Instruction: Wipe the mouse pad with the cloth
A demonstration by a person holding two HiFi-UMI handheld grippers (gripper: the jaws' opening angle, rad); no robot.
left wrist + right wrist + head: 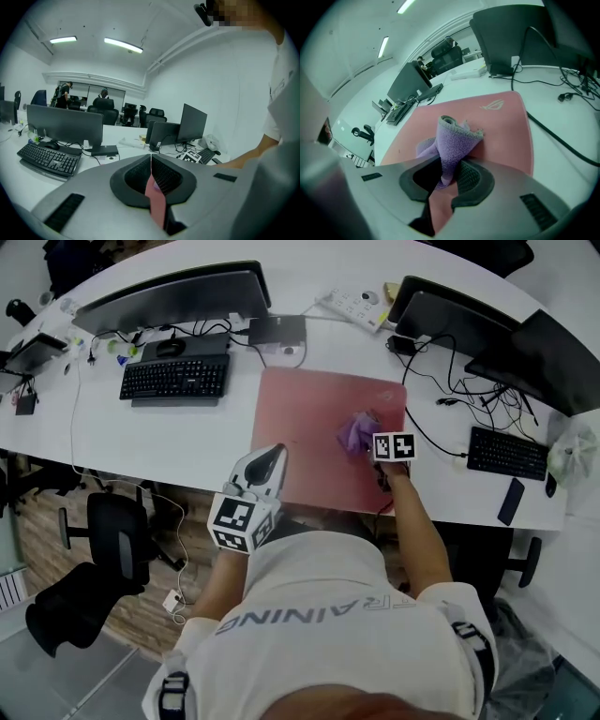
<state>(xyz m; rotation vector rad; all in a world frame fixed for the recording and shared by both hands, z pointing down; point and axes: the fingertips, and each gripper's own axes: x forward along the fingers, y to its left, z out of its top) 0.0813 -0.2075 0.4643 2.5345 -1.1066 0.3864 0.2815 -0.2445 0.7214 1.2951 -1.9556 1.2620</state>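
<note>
The person stands at a long white desk (141, 442) and holds one gripper in each hand. The pink mouse pad (314, 418) lies flat on the desk in front of the person, between a black keyboard (175, 378) on the left and another black keyboard (506, 453) on the right.

The right gripper (366, 442) is over the right part of the mouse pad. Its jaws are closed tightly on the purple cloth (356, 430), which is bunched up between them and rests on the pad. In the right gripper view, the cloth (452, 138) comes up out of the right gripper (450, 168) in a thick fold, and the mouse pad (497, 122) spreads out behind it, with a pale logo near its far edge.

The left gripper (272, 457) is over the near left edge of the pad. In the left gripper view, the jaws of the left gripper (151, 159) are pressed together with nothing between them. Behind them there are a monitor (65, 125) and office chairs.
</note>
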